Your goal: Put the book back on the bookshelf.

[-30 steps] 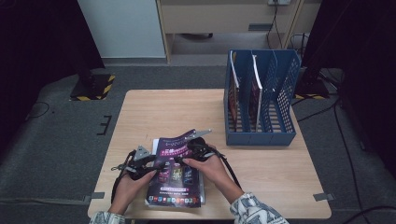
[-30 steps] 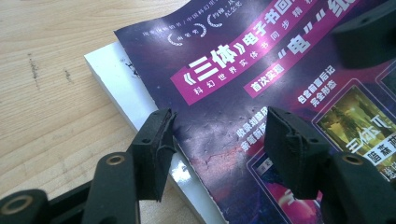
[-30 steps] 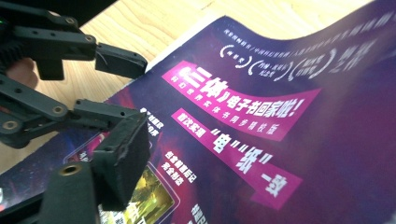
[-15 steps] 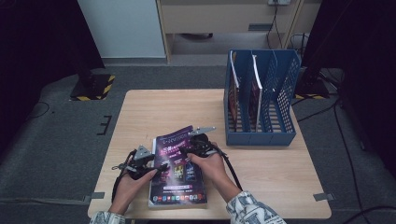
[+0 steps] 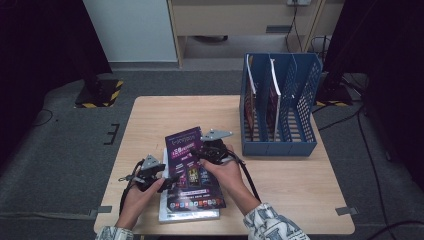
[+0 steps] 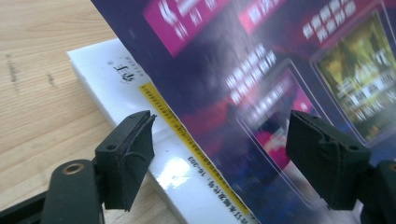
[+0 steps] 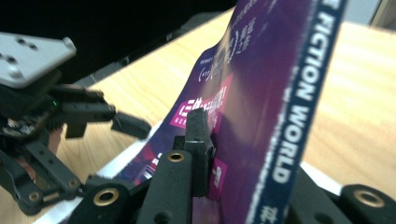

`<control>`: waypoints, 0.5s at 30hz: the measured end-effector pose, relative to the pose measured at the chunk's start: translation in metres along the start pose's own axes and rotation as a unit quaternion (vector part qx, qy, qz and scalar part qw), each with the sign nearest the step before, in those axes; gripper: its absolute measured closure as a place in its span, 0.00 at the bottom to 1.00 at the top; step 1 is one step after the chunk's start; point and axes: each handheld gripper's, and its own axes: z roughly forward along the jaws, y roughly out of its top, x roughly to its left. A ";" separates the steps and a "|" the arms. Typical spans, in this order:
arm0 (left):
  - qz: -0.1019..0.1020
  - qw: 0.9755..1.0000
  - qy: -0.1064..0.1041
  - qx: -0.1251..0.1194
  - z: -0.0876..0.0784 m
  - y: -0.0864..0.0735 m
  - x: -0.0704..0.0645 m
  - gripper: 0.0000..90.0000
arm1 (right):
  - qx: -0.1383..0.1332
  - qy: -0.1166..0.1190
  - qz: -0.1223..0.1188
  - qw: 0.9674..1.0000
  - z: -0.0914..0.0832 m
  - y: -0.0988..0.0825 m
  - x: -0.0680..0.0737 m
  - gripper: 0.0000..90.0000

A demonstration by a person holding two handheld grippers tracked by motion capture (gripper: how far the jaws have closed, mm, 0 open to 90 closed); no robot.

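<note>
Lifting the magazine [image 5: 192,165] by its spine, right gripper [image 5: 212,150] clamped; left gripper [image 5: 167,181] open, just widened; next, slot into rack [image 5: 280,145].

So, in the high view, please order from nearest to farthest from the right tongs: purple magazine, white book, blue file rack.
From the right tongs:
1. Purple magazine, clamped in them.
2. White book, flat beneath the magazine.
3. Blue file rack, at the table's far right.
</note>
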 end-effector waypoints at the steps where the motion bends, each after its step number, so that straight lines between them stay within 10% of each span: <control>1: -0.001 1.000 -0.003 0.000 0.000 0.000 0.000 0.25 | -0.005 0.000 -0.003 1.000 -0.001 0.001 0.000 0.89; 15: -0.002 0.999 -0.048 -0.007 0.000 0.003 -0.004 0.30 | -0.076 0.019 -0.034 0.996 -0.016 0.019 0.009 0.92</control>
